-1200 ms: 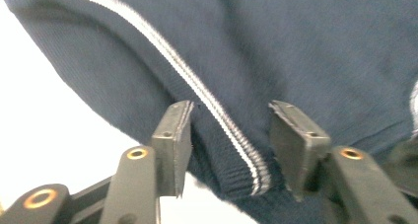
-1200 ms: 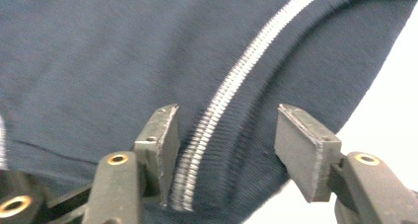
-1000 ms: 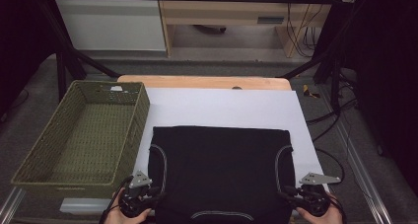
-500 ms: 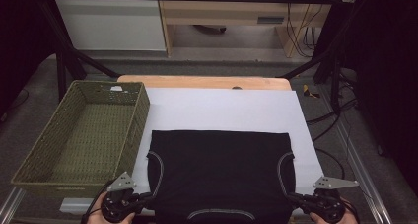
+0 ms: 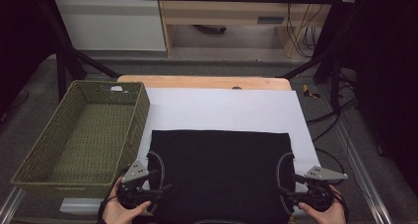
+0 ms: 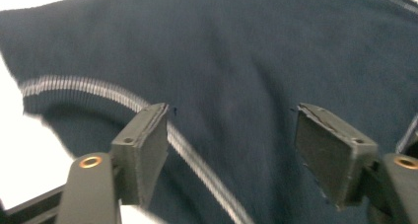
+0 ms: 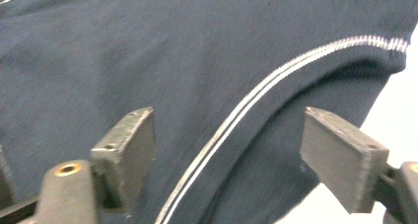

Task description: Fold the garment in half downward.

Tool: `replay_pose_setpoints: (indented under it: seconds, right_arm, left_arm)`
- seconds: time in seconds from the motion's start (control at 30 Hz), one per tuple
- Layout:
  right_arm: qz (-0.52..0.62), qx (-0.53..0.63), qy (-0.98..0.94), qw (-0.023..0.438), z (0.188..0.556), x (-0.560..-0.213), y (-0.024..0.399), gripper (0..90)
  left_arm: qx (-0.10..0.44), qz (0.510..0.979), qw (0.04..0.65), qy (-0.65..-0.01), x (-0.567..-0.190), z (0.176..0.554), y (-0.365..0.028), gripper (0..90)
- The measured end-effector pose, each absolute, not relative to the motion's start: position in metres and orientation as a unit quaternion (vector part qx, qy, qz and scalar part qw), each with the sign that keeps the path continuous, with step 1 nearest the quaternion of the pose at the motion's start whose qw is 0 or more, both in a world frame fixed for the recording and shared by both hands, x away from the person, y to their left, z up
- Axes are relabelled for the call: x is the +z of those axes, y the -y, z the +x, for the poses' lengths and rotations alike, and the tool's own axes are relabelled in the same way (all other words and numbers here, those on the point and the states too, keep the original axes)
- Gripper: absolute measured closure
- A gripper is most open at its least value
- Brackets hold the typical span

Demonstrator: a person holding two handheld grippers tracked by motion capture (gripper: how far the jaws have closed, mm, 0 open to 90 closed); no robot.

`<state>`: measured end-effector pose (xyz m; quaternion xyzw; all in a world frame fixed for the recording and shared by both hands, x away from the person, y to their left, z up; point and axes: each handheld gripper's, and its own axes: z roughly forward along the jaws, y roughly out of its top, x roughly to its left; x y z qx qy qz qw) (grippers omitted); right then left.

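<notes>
The garment (image 5: 219,172) is black from the high view, dark navy close up, with pale double-stitched seam lines (image 7: 256,93) curving across it. It lies on a white sheet (image 5: 222,110) over a light wood table (image 5: 202,82). The woven basket (image 5: 84,135) is olive green.

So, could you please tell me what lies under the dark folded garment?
The dark folded garment with pale seam stitching lies on a white sheet that covers a light wooden table. The sheet shows beyond the garment's far edge and sides; whatever is directly beneath the cloth is covered.
</notes>
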<state>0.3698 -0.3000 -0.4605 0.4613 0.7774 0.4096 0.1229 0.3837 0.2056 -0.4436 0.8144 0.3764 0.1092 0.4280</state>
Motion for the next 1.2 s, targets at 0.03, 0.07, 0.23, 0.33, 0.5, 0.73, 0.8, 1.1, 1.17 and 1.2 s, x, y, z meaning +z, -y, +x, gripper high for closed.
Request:
replay_pose_setpoints:
  seconds: [0.03, 0.07, 0.23, 0.33, 0.5, 0.73, 0.8, 1.1, 1.17, 1.2]
  right_arm:
    - [0.458, 0.413, -0.777, 0.129, 0.374, -0.461, 0.3, 21.0]
    - [0.456, 0.416, -0.775, 0.133, 0.377, -0.46, 0.3, 20.3]
    - [0.447, 0.426, -0.775, 0.137, 0.393, -0.456, 0.294, 14.9]
    - [0.445, 0.427, -0.775, 0.137, 0.403, -0.452, 0.29, 13.3]
    - [0.446, 0.427, -0.773, 0.147, 0.419, -0.442, 0.286, 11.1]
    - [0.455, 0.432, -0.758, 0.178, 0.442, -0.427, 0.283, 10.2]
    - [0.457, 0.432, -0.756, 0.181, 0.445, -0.426, 0.283, 10.3]
    - [0.475, 0.43, -0.744, 0.192, 0.478, -0.424, 0.285, 10.9]
    - [0.478, 0.429, -0.742, 0.193, 0.483, -0.426, 0.286, 11.2]
    - [0.478, 0.429, -0.742, 0.193, 0.483, -0.426, 0.286, 11.2]
  left_arm:
    - [0.112, 0.814, 0.43, -0.373, -0.443, 0.387, -0.204, 24.9]
    - [0.112, 0.815, 0.433, -0.369, -0.443, 0.391, -0.202, 22.3]
    - [0.127, 0.816, 0.436, -0.358, -0.44, 0.407, -0.19, 10.8]
    - [0.137, 0.817, 0.435, -0.353, -0.436, 0.416, -0.183, 5.5]
    - [0.139, 0.82, 0.441, -0.338, -0.429, 0.432, -0.172, 0.5]
    - [0.131, 0.812, 0.449, -0.349, -0.422, 0.462, -0.158, 0.0]
    - [0.133, 0.811, 0.451, -0.348, -0.421, 0.466, -0.157, 0.0]
    - [0.168, 0.799, 0.448, -0.365, -0.416, 0.507, -0.154, 0.0]
    - [0.172, 0.798, 0.44, -0.374, -0.419, 0.516, -0.155, 0.0]
    - [0.169, 0.797, 0.438, -0.38, -0.421, 0.521, -0.155, 0.0]
